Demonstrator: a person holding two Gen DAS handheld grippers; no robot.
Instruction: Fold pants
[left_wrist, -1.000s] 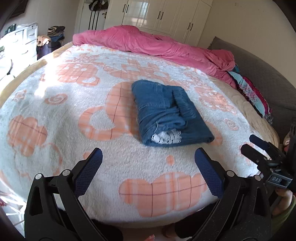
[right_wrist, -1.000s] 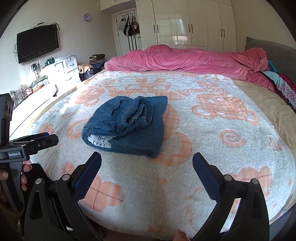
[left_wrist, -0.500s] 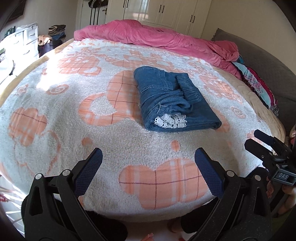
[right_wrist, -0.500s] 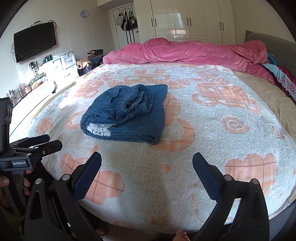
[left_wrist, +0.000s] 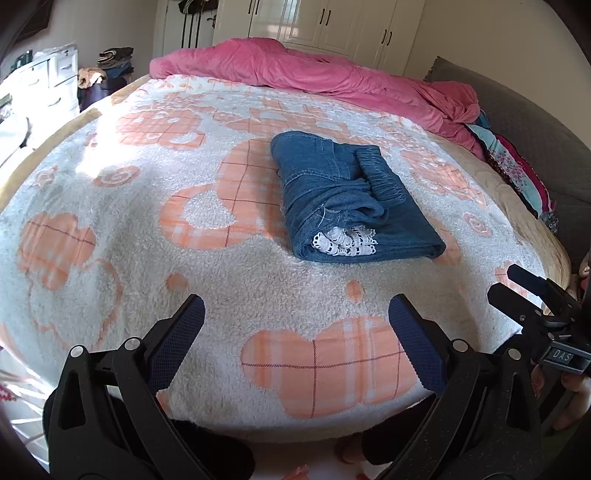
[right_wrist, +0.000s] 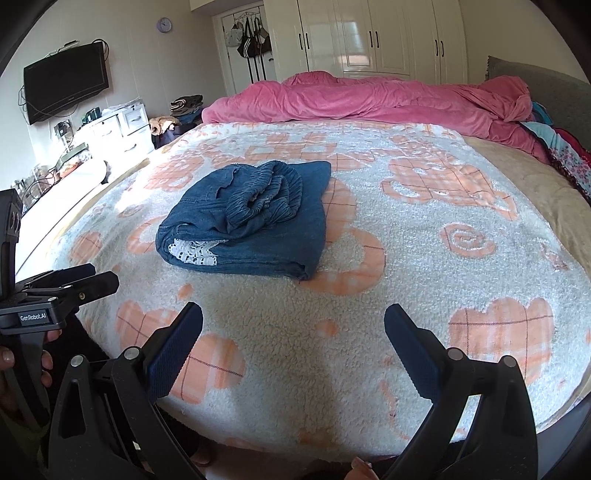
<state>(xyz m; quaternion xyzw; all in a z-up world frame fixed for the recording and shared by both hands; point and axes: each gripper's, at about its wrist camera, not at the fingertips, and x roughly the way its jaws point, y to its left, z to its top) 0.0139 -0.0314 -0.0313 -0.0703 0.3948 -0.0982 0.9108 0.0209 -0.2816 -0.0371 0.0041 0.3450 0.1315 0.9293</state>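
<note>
The blue denim pants (left_wrist: 343, 199) lie folded in a compact bundle on the bed, white lace hem showing at the near end; they also show in the right wrist view (right_wrist: 251, 218). My left gripper (left_wrist: 295, 328) is open and empty, held back over the bed's near edge, well short of the pants. My right gripper (right_wrist: 293, 332) is open and empty, likewise back from the pants. The right gripper shows at the right edge of the left wrist view (left_wrist: 532, 295); the left gripper shows at the left of the right wrist view (right_wrist: 70, 284).
A white and orange patterned blanket (left_wrist: 147, 221) covers the bed. A pink duvet (left_wrist: 332, 77) is bunched along the far side. A grey headboard (left_wrist: 535, 125) and colourful cloth (left_wrist: 517, 173) are at right. White drawers (right_wrist: 122, 125) and a TV (right_wrist: 66, 88) stand at left.
Both grippers have drawn back and lifted slightly from the bed; the pants look a little farther away. The pants have not moved. Both grippers stay open.
</note>
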